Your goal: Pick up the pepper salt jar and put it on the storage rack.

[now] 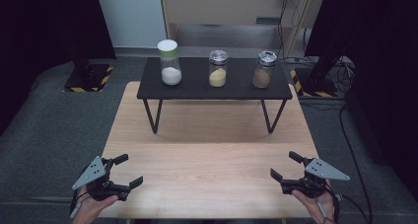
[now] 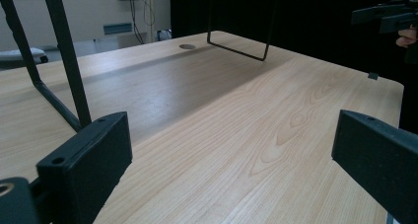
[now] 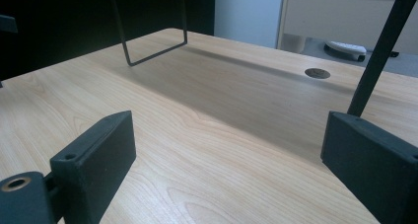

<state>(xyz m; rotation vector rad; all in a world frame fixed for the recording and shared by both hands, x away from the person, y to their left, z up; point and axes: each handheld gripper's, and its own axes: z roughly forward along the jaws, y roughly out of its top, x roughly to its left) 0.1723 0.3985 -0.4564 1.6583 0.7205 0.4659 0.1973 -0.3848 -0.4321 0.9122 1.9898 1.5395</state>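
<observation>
Two grippers are hovering at the near end of the table (image 1: 207, 160), both with jaws spread wide and nothing between them. The left gripper (image 1: 127, 170) is sitting over the table's near left corner, held in a hand (image 1: 91, 206) coming in from below, and its jaws are pointing inward across the wood. The right gripper (image 1: 283, 166) is hanging over the table's near right corner in the other hand (image 1: 315, 202), its jaws pointing back toward the left one. In the left gripper view the right gripper (image 2: 389, 17) is showing far off, past the table's edge. Farther up the table a black shelf (image 1: 214, 88) is standing on thin wire legs, well apart from both grippers. Three jars are standing in a row on the shelf: a white jar (image 1: 169, 62) with a green-banded lid toward the table's left, a yellow jar (image 1: 218, 68) in the middle, and a brown jar (image 1: 264, 69) toward the table's right. A round hole (image 3: 317, 73) is showing in the table under the shelf.
</observation>
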